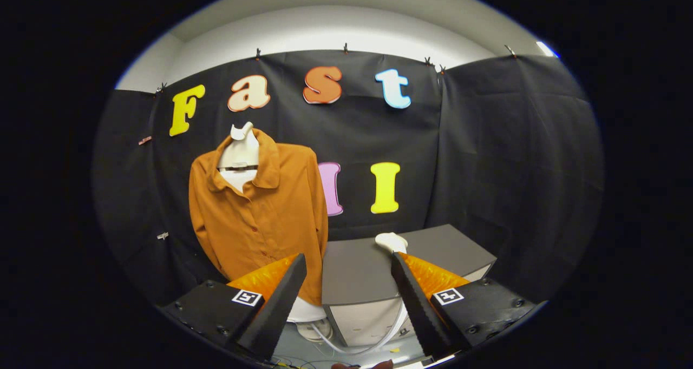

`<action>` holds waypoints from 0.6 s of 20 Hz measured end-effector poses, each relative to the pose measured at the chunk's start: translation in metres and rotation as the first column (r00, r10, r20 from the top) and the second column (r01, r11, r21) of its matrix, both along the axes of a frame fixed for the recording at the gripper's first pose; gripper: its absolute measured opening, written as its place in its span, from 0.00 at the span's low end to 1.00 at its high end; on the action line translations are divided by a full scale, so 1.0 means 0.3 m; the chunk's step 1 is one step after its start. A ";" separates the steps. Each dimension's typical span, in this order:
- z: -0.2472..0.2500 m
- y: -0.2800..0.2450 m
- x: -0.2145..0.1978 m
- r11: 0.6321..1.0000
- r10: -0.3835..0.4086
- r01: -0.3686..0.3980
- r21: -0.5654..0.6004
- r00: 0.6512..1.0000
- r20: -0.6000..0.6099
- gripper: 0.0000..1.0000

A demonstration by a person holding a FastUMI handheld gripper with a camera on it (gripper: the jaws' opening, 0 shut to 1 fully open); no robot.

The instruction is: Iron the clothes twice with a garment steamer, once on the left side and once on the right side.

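An orange-brown button-up shirt point(260, 212) hangs on a white mannequin torso point(240, 158), beyond my left finger. The white head of the garment steamer point(391, 242) rests on a grey cabinet top point(357, 269), just past my right fingertip. A white hose point(379, 334) runs down from it in front of the cabinet. My gripper point(349, 263) is open, its fingers wide apart with nothing between them, and it is short of the steamer.
The grey cabinet point(360, 320) stands right of the shirt, with a white front below its top. A white round base point(308, 315) sits under the shirt. Cables lie on the floor point(303, 358) near my fingers. Black cloth walls close the booth.
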State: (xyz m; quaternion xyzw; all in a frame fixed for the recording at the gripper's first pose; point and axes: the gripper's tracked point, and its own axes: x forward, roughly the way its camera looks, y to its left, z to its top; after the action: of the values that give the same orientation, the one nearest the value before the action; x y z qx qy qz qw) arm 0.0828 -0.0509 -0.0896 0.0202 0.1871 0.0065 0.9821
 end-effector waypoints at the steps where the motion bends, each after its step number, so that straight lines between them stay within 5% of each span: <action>1: -0.044 -0.028 0.041 1.000 0.003 -0.003 0.001 0.999 -0.044 0.99; 5: -0.233 -0.171 0.205 1.000 -0.002 -0.004 -0.029 0.977 -0.213 0.99; 12: -0.599 -0.386 0.441 0.997 -0.064 0.073 0.001 0.881 -0.470 1.00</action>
State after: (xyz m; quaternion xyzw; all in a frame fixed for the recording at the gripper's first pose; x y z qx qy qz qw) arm 0.2153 -0.1668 -0.2693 0.0370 0.4181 -0.0314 0.9071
